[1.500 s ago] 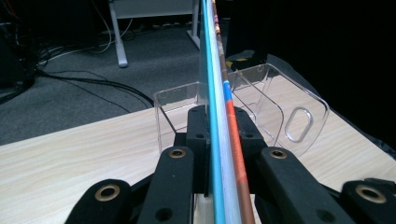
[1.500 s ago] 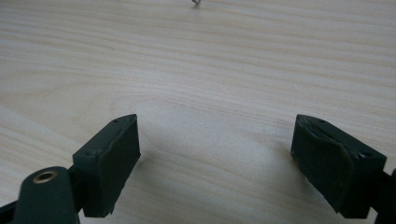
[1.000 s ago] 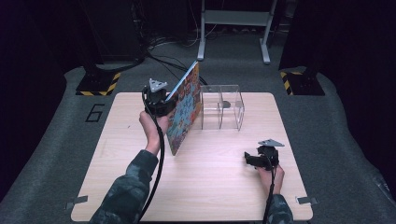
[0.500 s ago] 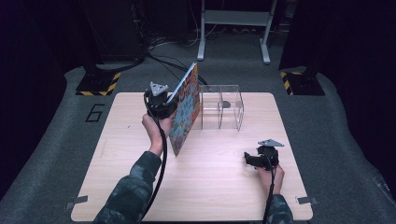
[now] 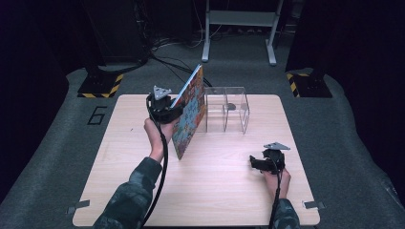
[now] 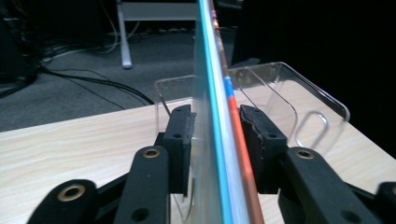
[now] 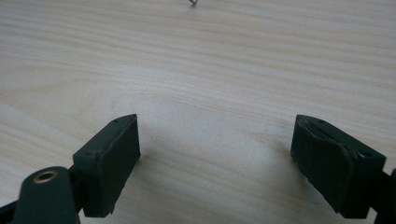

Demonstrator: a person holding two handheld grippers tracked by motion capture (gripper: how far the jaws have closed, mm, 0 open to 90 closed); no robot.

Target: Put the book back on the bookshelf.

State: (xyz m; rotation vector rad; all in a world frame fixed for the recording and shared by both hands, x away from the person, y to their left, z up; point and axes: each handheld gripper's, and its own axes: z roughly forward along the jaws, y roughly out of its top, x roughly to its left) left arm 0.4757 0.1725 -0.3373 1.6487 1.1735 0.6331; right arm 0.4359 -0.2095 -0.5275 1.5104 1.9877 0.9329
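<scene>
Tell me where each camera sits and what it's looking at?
High view: above the table, looking down on the wooden table, both forearms and grippers.
Left gripper view: on the left gripper, looking along its jaws, just opened around the colourful thin book.
Right gripper view: on the right gripper, facing the bare tabletop.
Shared: the clear plastic rack.

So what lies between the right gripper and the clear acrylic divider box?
High view: only bare wooden table between right gripper and clear acrylic box.

Left tool (image 6: 215, 140) jaws just opened, pads now clear of book (image 5: 189, 114)
</scene>
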